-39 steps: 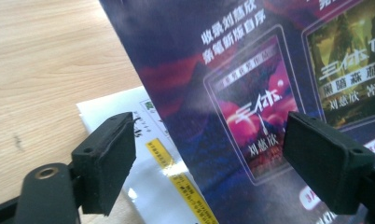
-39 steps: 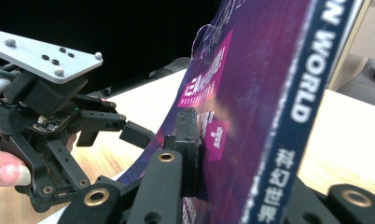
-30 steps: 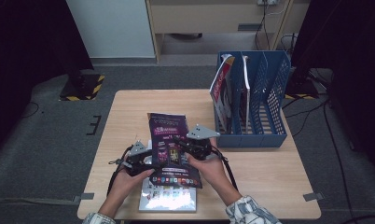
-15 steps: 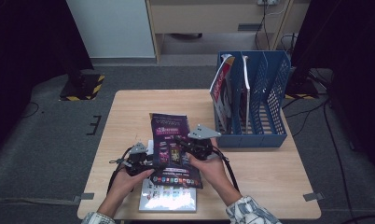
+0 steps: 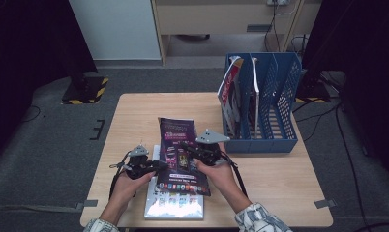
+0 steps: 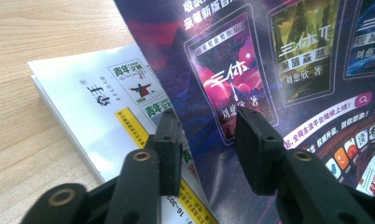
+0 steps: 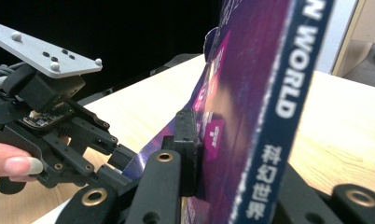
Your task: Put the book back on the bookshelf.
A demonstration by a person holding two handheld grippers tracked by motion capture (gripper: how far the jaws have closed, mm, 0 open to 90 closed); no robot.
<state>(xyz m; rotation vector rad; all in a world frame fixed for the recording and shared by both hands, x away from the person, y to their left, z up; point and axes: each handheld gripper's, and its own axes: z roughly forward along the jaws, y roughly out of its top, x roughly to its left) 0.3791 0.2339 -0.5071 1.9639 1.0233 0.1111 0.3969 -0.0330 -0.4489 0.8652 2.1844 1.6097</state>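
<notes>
Since the earlier frames, the left gripper [image 5: 158,166] has been brought in to the left edge of the purple magazine [image 5: 182,154], and its jaws have just been closing, with that edge between them; a gap is seen beside each pad, so no grip is made. The magazine is held raised and tilted over the white magazine [image 5: 173,203] at the near middle of the table [image 5: 134,111], clamped at its right edge by the right gripper [image 5: 192,151].
</notes>
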